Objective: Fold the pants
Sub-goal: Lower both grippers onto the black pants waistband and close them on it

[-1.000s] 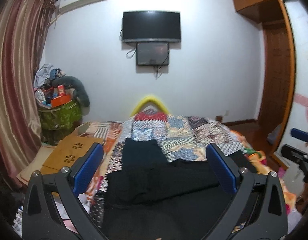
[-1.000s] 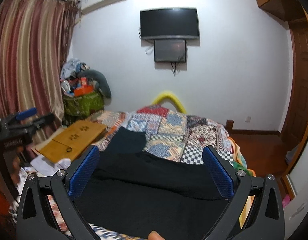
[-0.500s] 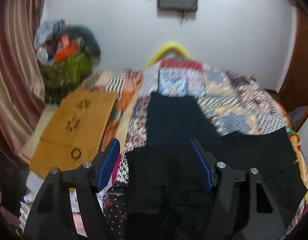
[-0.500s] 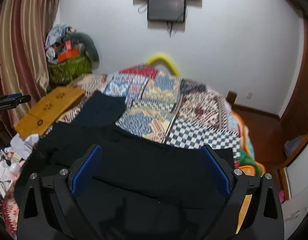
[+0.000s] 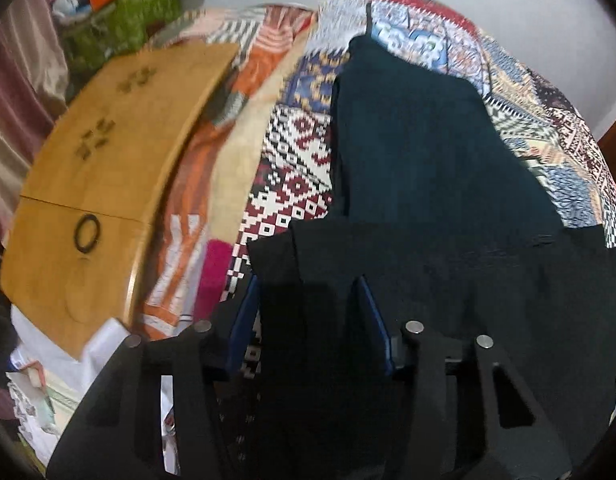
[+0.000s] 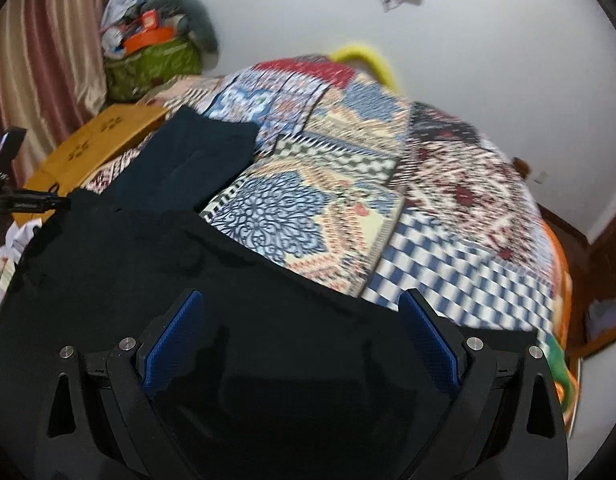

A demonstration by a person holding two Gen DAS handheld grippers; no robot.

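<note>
Black pants [image 5: 448, 272] lie spread on a patchwork bed cover [image 5: 299, 168]. One leg runs away toward the far end [image 5: 408, 128]. My left gripper [image 5: 308, 300] is low over the pants' left corner, its blue pads [image 5: 243, 320] partly closed around a raised fold of black cloth. In the right wrist view the pants [image 6: 187, 256] fill the near bed, and my right gripper [image 6: 299, 320] is open wide just above them, with its blue pads [image 6: 428, 340] apart.
A wooden lap desk [image 5: 107, 168] with a black ring on it lies left of the bed. A green bag piled with clutter [image 6: 151, 60] stands in the far left corner by the curtain [image 6: 39, 60]. The bed's right edge [image 6: 560, 280] drops toward a wooden door.
Both grippers tilted down and came close to the pants. The left jaws narrowed from wide open to close around the pants' left corner. The right jaws stayed open.
</note>
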